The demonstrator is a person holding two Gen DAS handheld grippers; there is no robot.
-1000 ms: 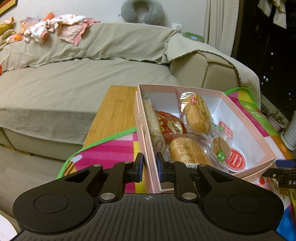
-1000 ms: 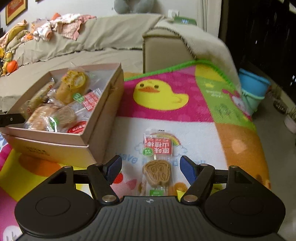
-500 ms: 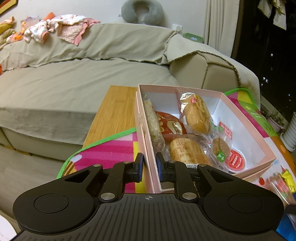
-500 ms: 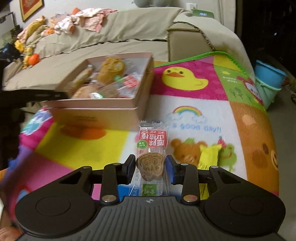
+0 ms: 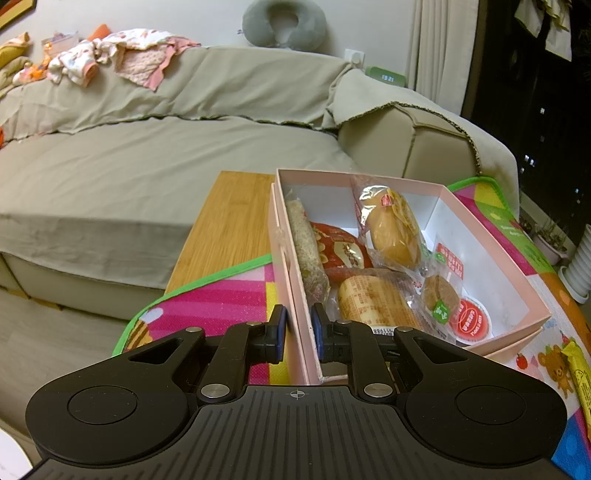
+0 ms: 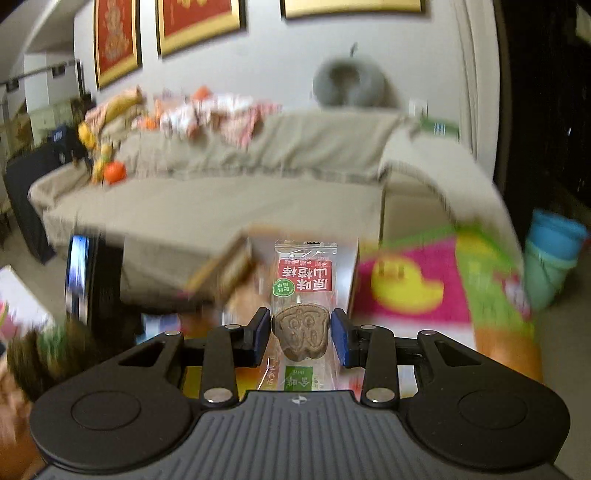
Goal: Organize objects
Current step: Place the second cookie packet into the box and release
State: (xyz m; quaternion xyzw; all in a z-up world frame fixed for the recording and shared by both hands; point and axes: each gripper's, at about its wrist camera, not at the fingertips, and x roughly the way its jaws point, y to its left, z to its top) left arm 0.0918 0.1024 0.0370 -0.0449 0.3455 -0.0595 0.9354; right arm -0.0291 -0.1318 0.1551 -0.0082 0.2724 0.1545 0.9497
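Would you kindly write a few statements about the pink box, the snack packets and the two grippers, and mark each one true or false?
1. The left gripper is closed on the near wall of the pink box. True.
2. The right gripper is open with nothing between its fingers. False: it is closed on a clear snack packet with a red label and a brown biscuit inside.
3. The pink box has no snacks in it. False: several wrapped snacks lie inside, including a yellow bun and a small red-lidded cup.
4. A grey neck pillow sits on top of the sofa back. True.
5. A yellow packet lies on the mat outside the box. True.
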